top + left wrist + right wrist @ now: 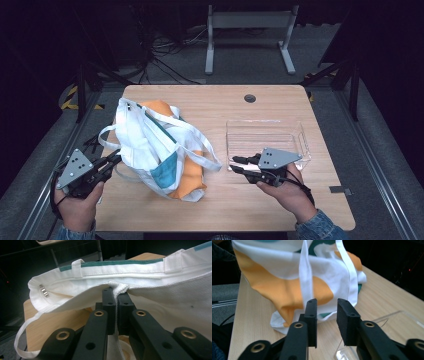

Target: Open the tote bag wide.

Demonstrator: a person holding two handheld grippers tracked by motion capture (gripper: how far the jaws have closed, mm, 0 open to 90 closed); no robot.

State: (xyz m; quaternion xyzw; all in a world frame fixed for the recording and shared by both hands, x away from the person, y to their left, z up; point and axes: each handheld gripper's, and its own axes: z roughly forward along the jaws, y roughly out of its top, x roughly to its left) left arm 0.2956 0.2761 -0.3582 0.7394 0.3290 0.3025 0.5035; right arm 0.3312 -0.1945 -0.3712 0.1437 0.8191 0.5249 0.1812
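Observation:
A white tote bag (150,150) with orange and teal patches lies slumped on the left half of the wooden table (240,205), its straps trailing to the right. My left gripper (116,159) is at the bag's left side. In the left gripper view its jaws are pressed together on a fold of the bag's white rim (140,288), and the left gripper (116,293) is shut on it. My right gripper (234,164) hovers just right of the bag, pointing at it. Its jaws stand apart with nothing between them; the right gripper (326,307) faces the bag's strap (306,277).
A clear plastic tray (305,145) sits on the right half of the table, beneath and behind my right gripper; its corner (392,317) shows in the right gripper view. A round cable hole (250,98) is near the far edge. A white metal frame (250,20) stands on the floor beyond.

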